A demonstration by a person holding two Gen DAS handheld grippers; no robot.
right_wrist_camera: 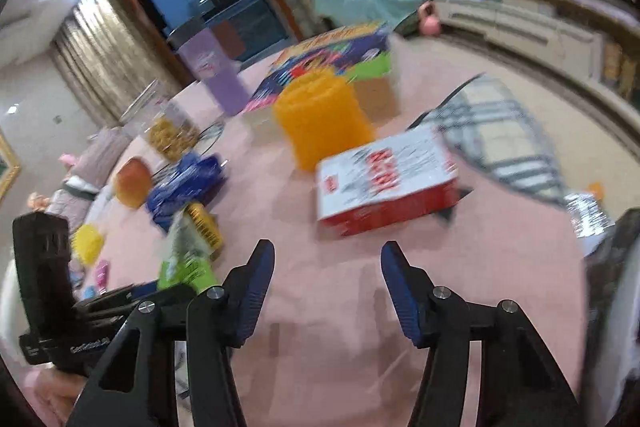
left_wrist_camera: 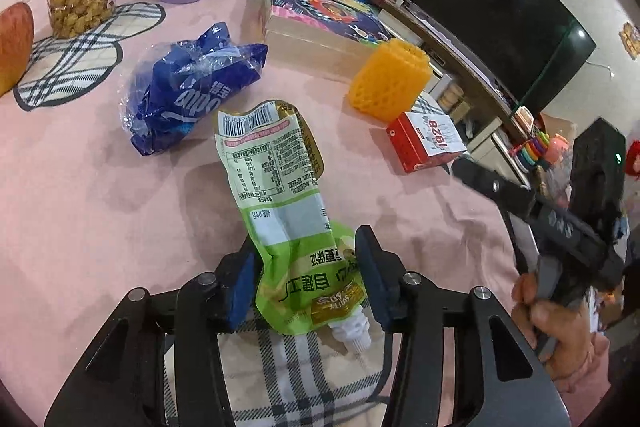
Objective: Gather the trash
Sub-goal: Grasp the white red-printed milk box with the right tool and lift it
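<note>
Green pouch (left_wrist_camera: pixel 288 227), between left hand-held gripper (left_wrist_camera: pixel 310 267) pads

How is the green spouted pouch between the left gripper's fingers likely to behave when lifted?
The green pouch looks creased and flattened, so probably light and floppy, drooping beyond the left gripper. Its glossy film may slip, though the white spout could catch.

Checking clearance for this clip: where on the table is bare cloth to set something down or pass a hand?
Bare pink cloth lies left of the green pouch, below the blue wrapper. Another patch sits ahead of the right gripper, short of the red-and-white box. It is crowded around the orange foam net and the big box.
</note>
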